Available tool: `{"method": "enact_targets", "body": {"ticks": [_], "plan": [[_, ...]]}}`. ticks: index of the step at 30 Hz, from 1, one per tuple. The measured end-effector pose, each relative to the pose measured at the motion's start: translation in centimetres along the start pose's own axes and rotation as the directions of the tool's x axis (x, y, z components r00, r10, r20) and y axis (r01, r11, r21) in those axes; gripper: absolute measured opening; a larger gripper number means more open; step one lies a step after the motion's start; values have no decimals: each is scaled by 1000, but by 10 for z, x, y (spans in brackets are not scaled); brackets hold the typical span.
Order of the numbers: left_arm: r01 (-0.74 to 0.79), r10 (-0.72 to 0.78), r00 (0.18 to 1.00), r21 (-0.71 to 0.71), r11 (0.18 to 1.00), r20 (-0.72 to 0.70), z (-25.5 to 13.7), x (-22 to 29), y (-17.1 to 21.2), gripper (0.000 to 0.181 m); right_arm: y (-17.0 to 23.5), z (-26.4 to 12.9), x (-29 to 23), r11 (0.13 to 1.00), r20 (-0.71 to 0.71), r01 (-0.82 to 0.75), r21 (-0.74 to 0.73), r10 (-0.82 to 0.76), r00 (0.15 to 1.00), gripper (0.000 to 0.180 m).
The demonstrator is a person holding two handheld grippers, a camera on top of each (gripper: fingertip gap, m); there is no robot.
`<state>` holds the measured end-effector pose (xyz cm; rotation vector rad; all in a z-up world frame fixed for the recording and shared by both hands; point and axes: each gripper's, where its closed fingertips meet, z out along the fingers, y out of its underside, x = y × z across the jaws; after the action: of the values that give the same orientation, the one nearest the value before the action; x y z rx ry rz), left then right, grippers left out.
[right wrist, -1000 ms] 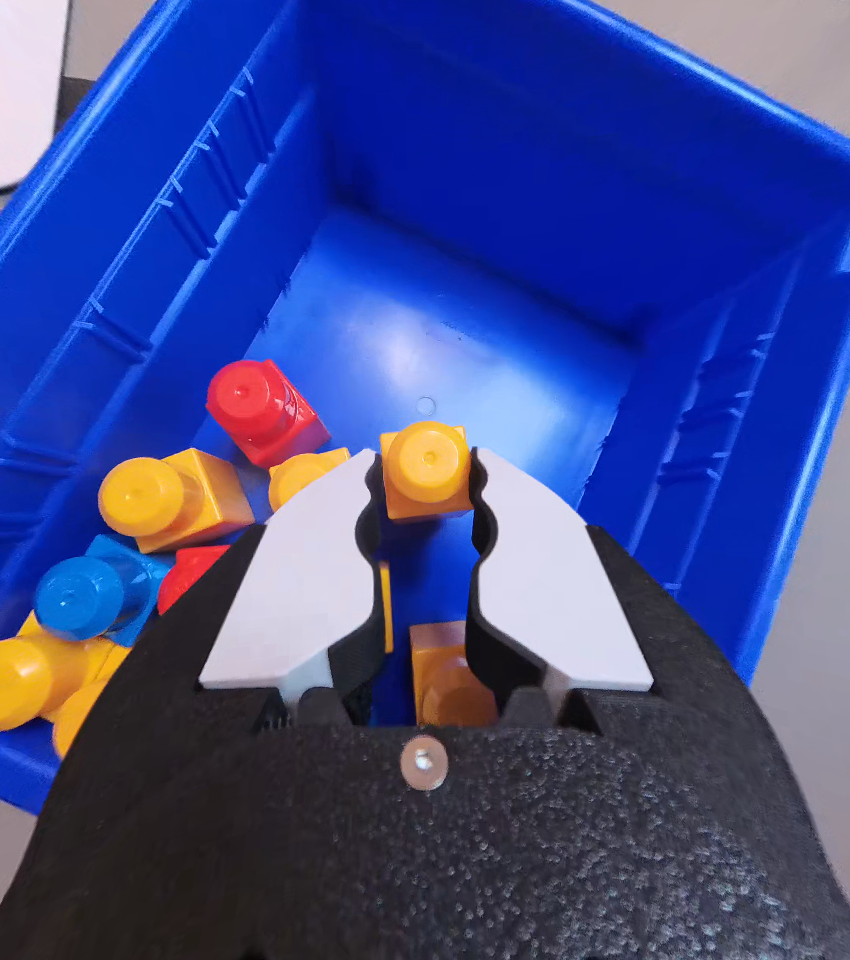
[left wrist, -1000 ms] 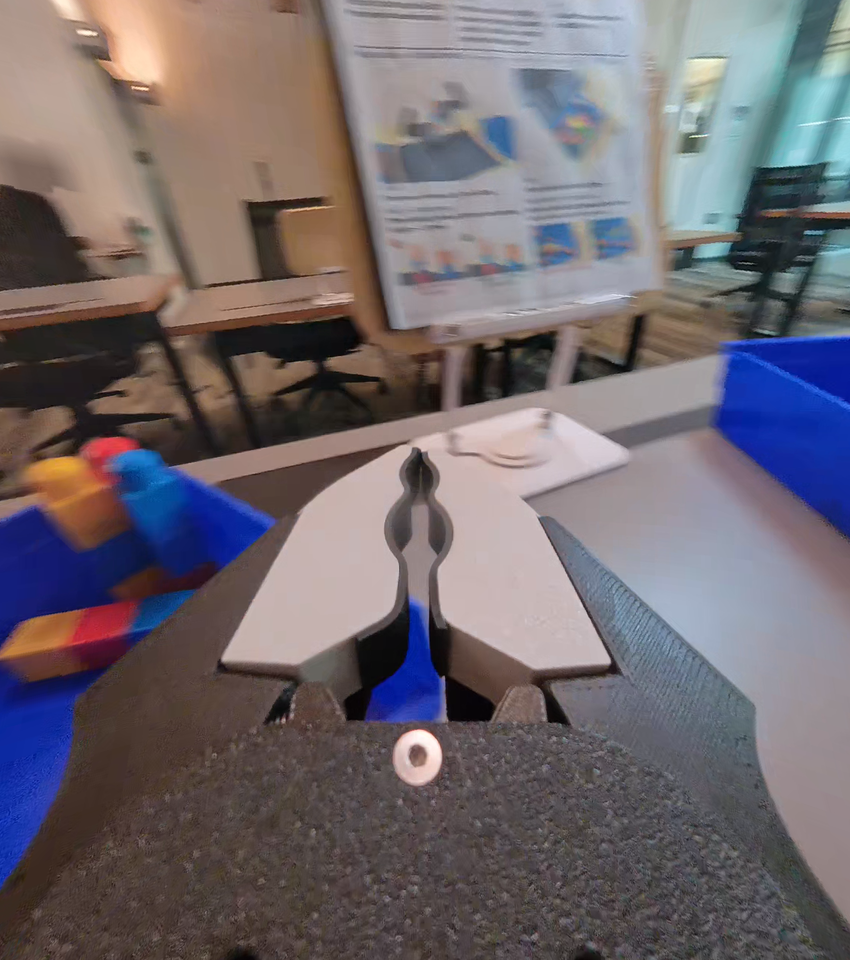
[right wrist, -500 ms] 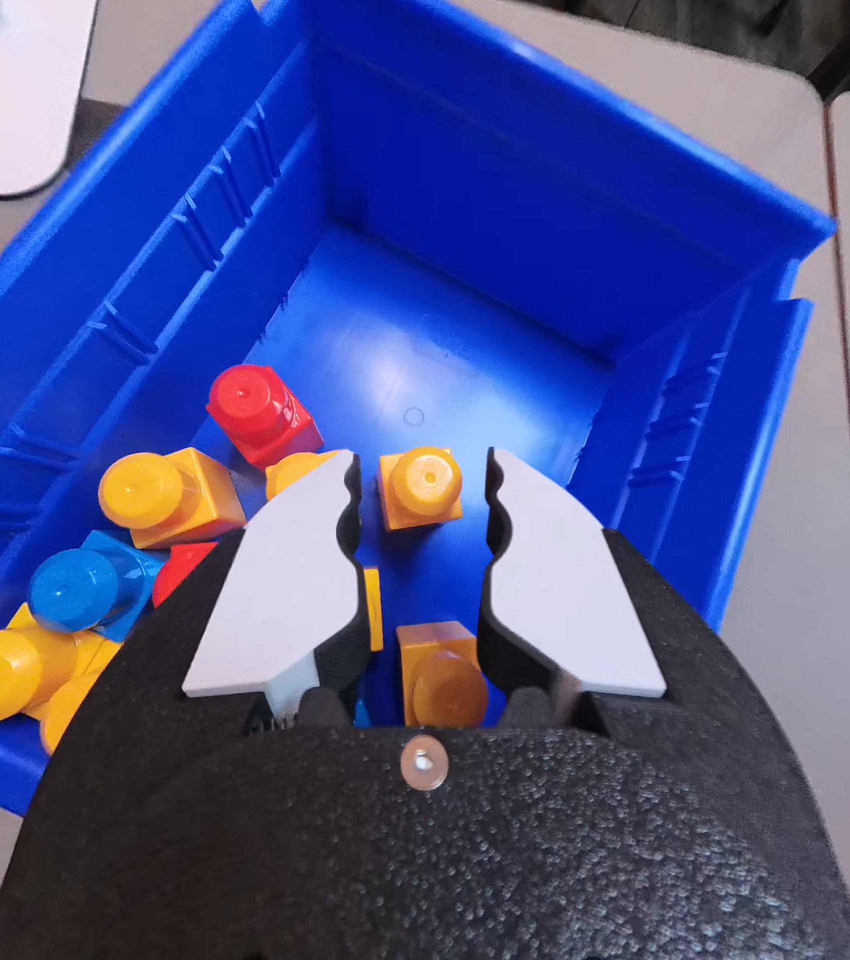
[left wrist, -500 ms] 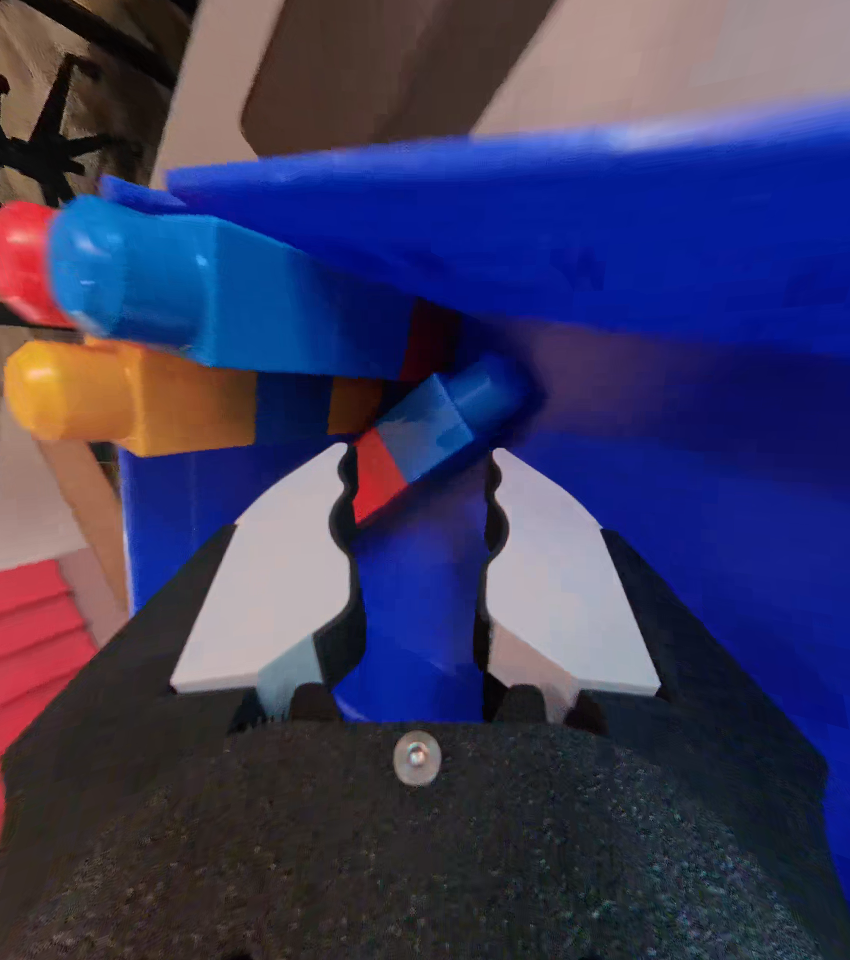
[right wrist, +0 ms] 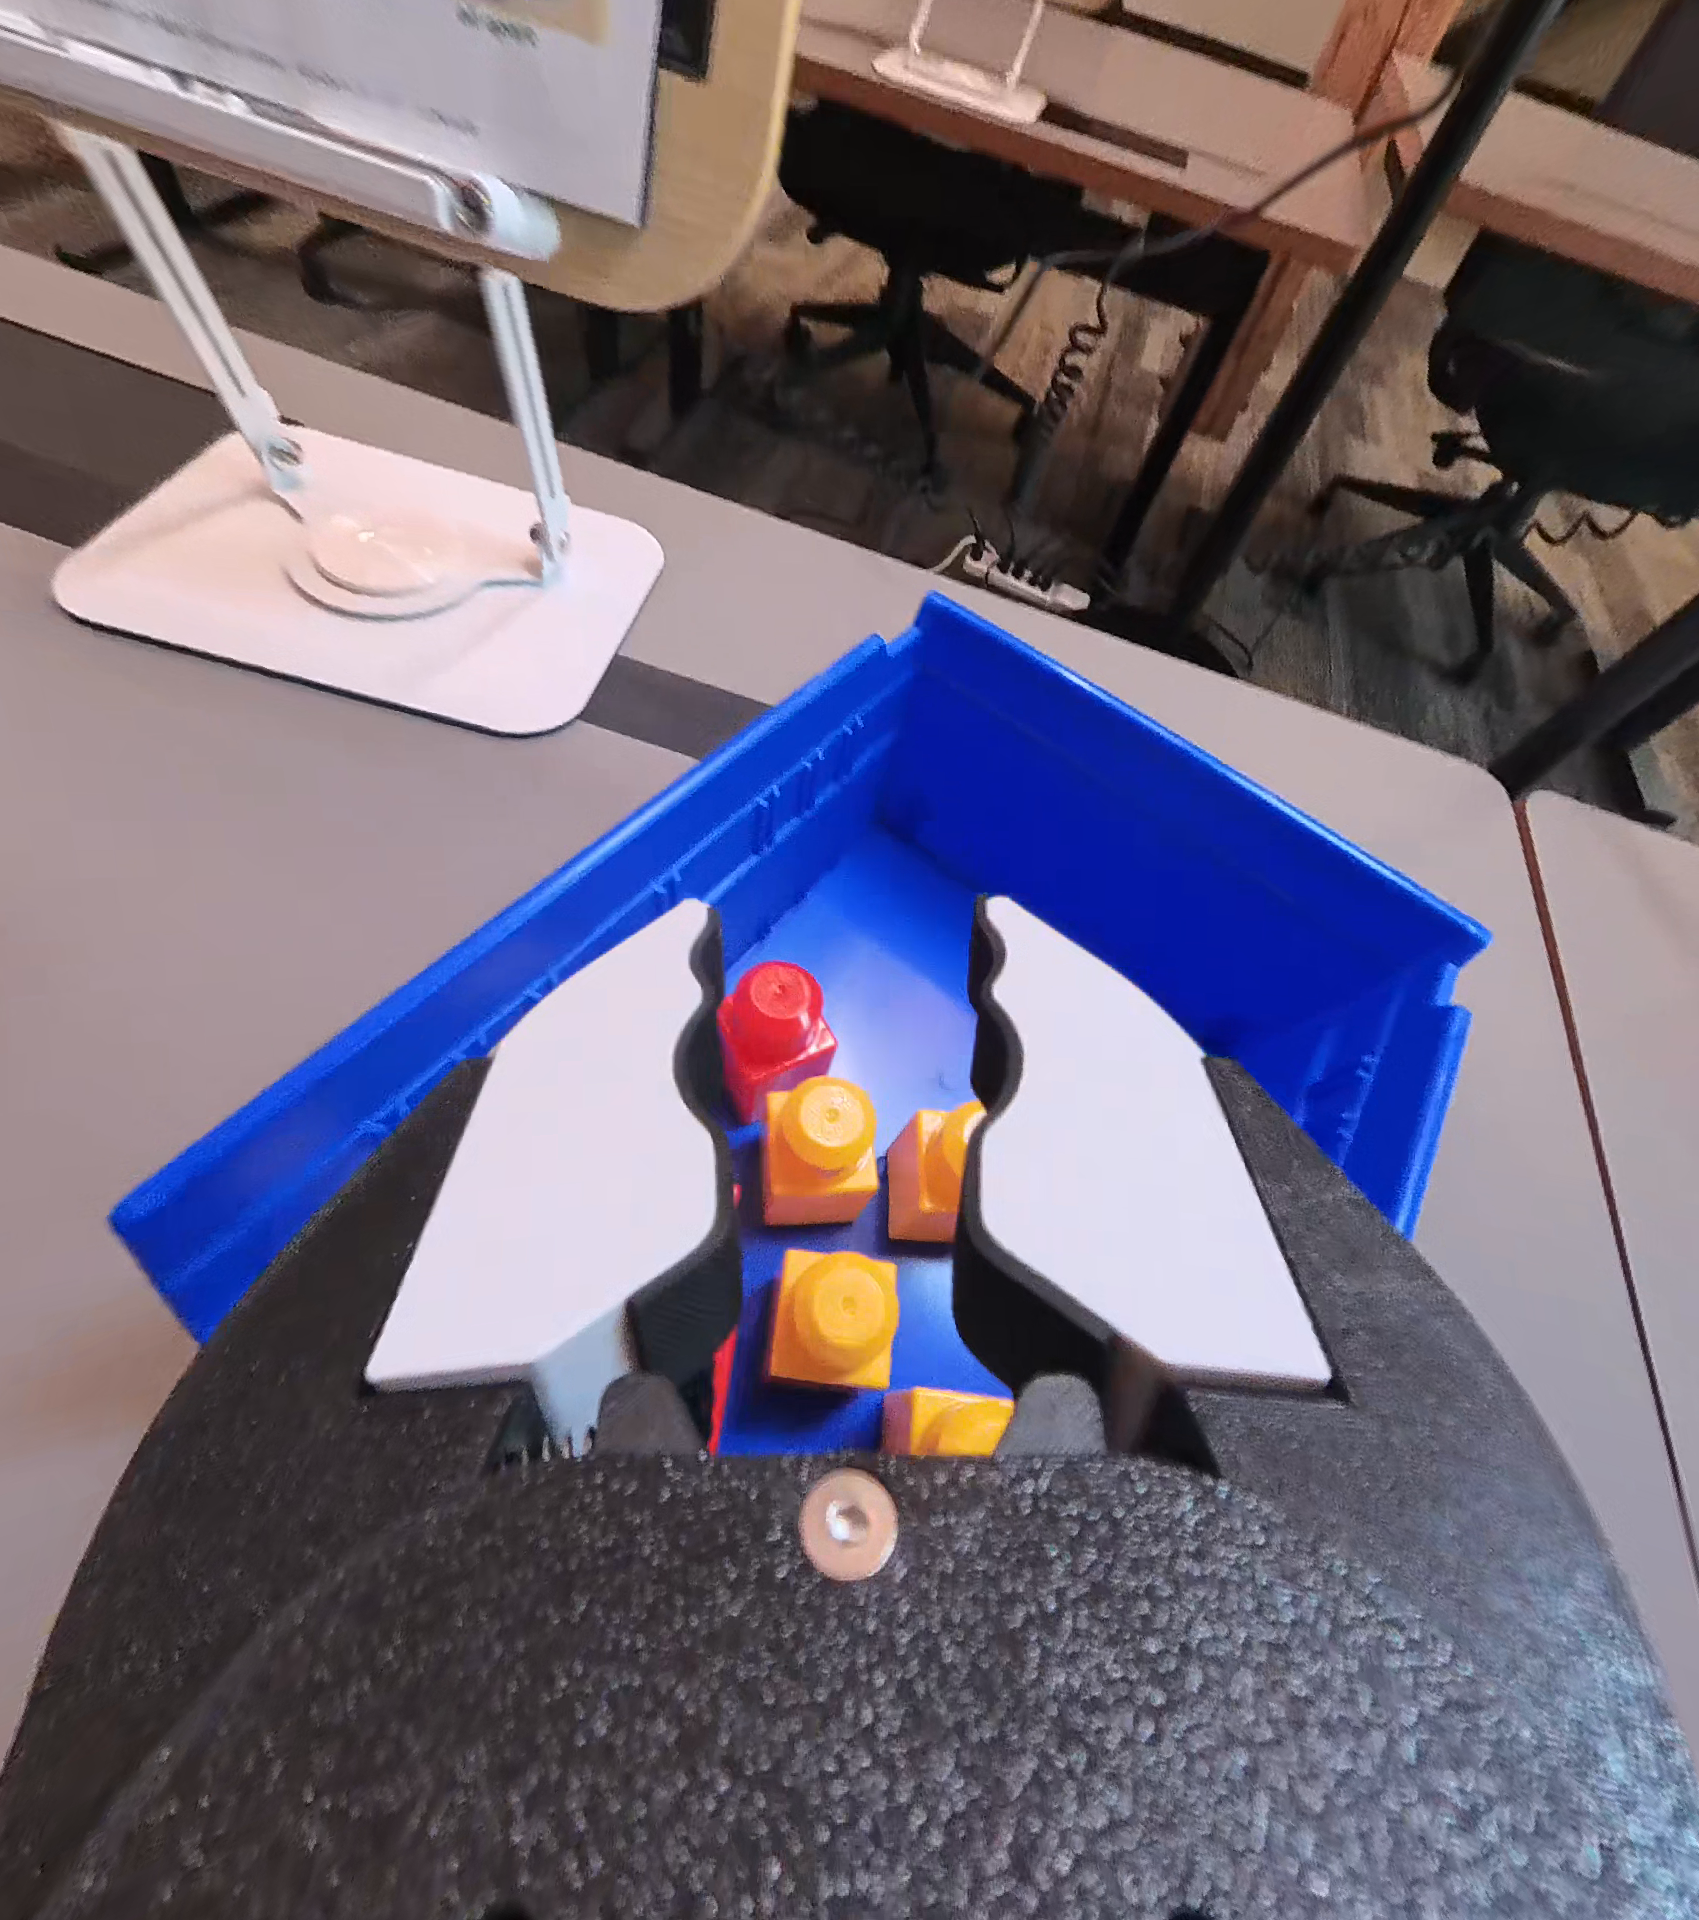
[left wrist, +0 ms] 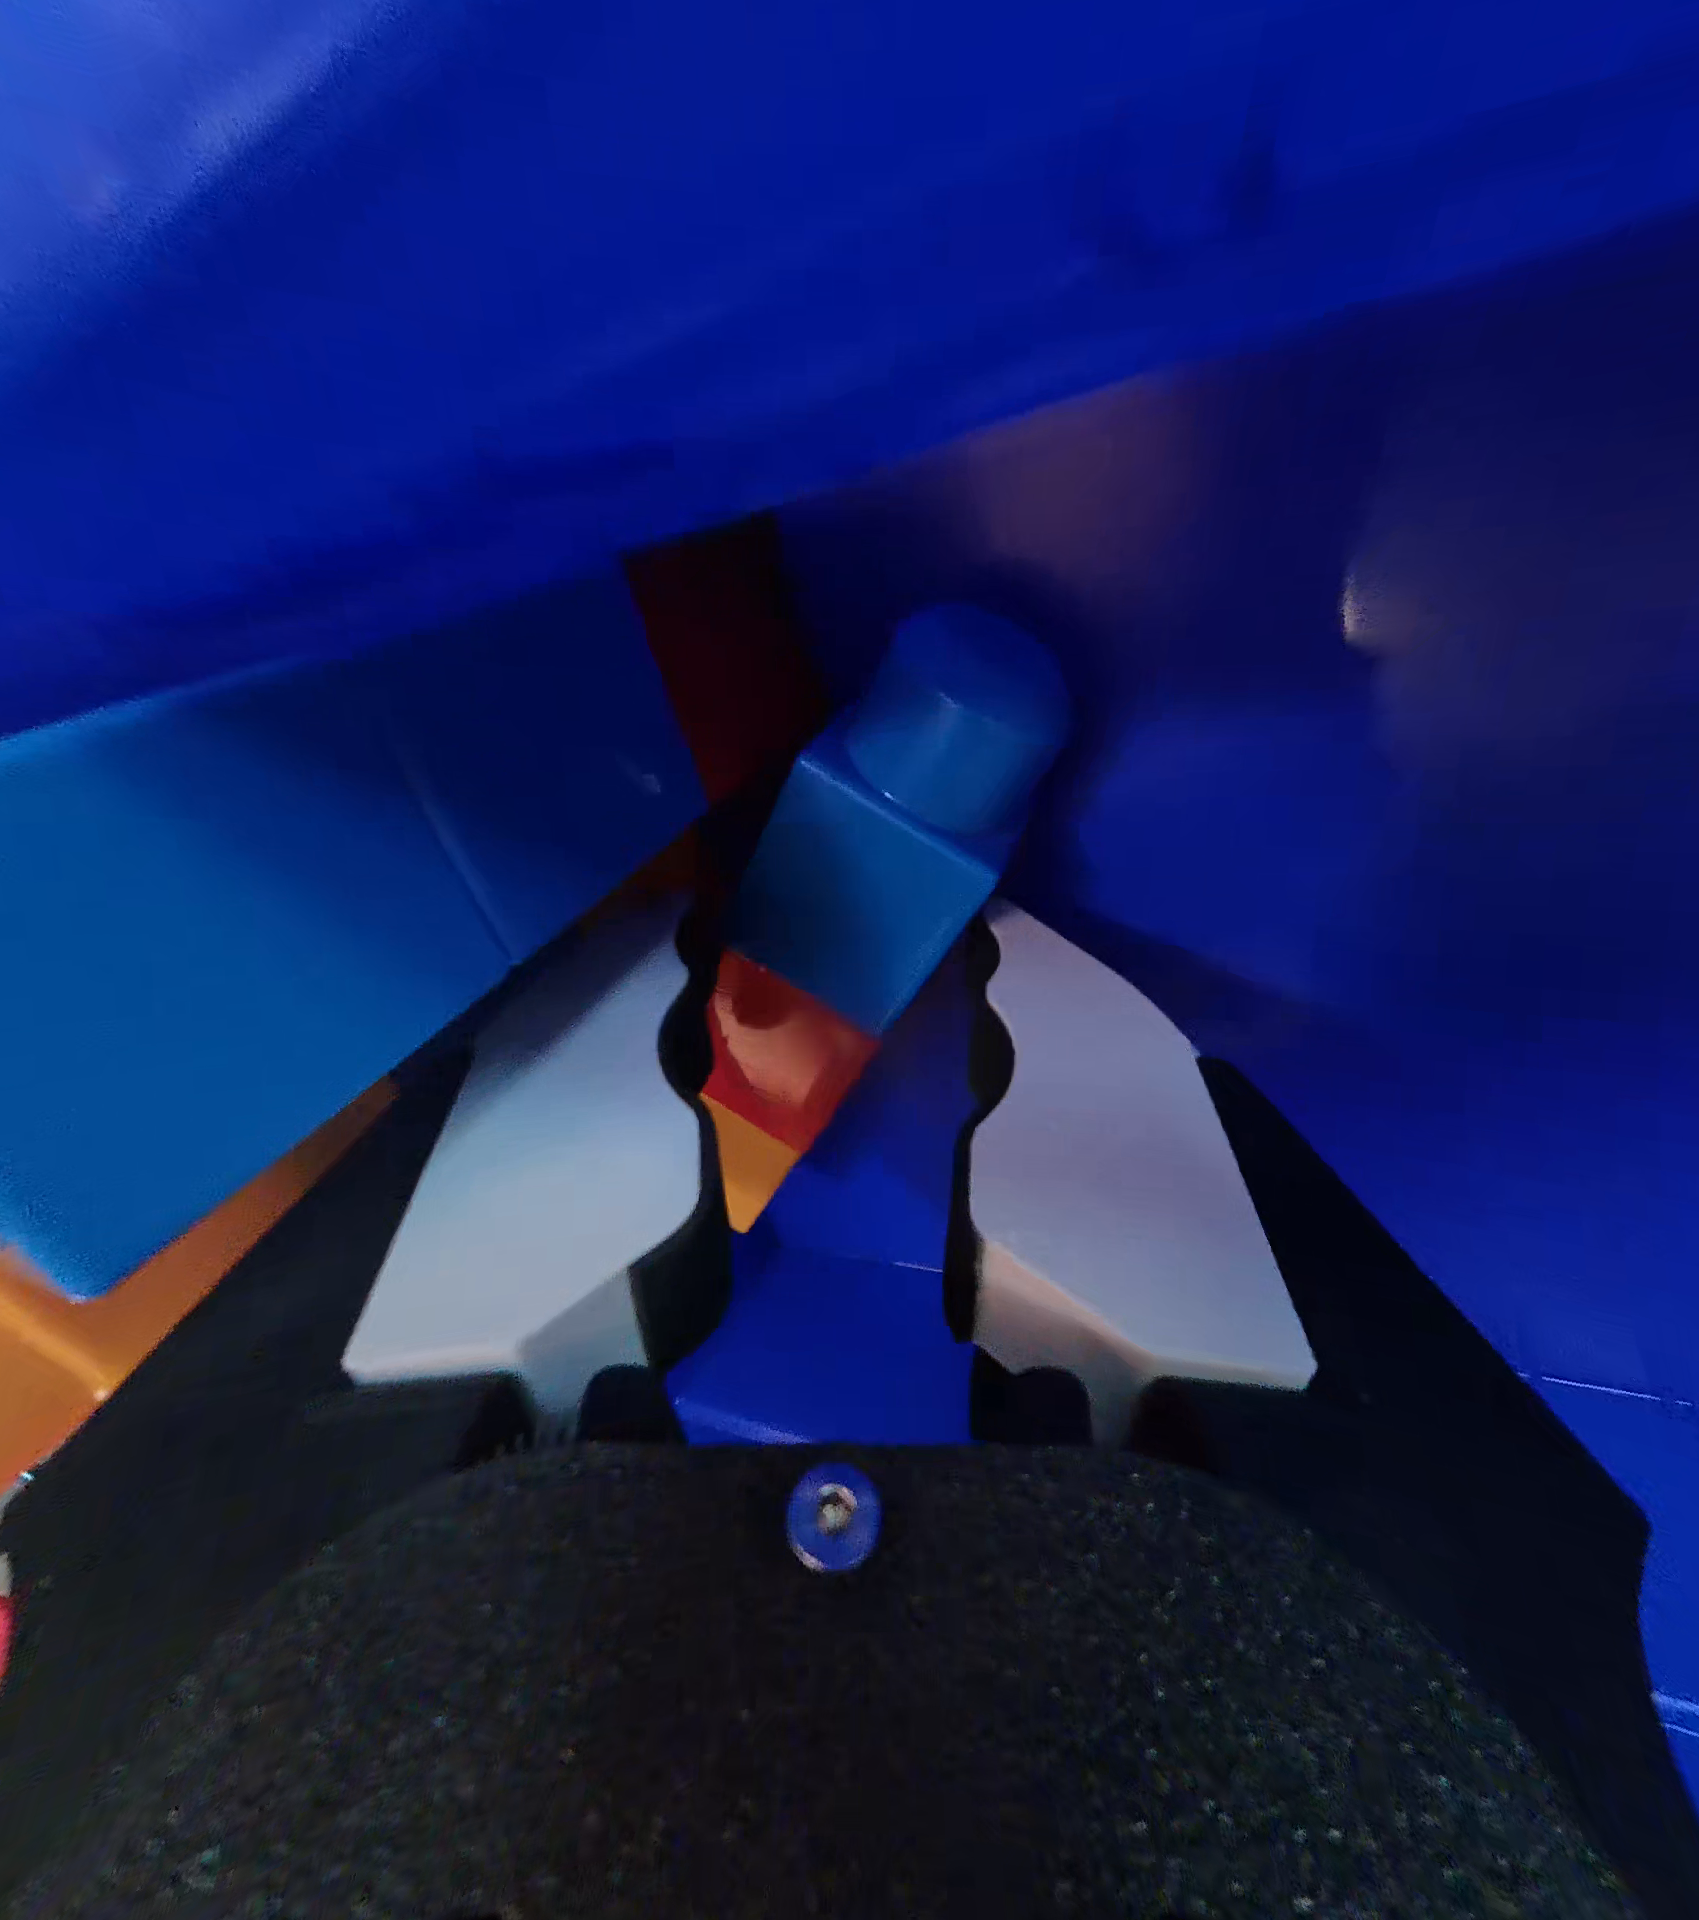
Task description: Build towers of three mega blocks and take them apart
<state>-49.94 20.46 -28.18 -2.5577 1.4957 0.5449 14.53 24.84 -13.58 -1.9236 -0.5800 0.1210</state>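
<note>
Blue plastic bin (left wrist: 512, 364) walls surround your left gripper (left wrist: 834, 1049), jaws apart around a lying blue-red-orange block tower (left wrist: 824, 997); close on it next. Your right gripper (right wrist: 840, 1091) hovers spread above loose orange blocks (right wrist: 829, 1320).

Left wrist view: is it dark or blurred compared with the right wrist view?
Left wrist view: dim inside the blue bin, walls smeared, three-block tower fairly sharp. Right wrist view: bright, blocks crisp, such as the red block; background softly blurred.
</note>
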Motion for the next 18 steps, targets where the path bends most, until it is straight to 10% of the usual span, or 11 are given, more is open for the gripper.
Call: {"method": "enact_targets", "body": {"ticks": [9,18], "plan": [[16,-35,996,226,974,83,-68,27,-21,40,-51,-45,-70,960,132,138,243,-174,976,43],[-90,21,995,852,515,92,-276,178,-168,40,-70,-110,-278,869,597,124,480,-427,679,54]]}}
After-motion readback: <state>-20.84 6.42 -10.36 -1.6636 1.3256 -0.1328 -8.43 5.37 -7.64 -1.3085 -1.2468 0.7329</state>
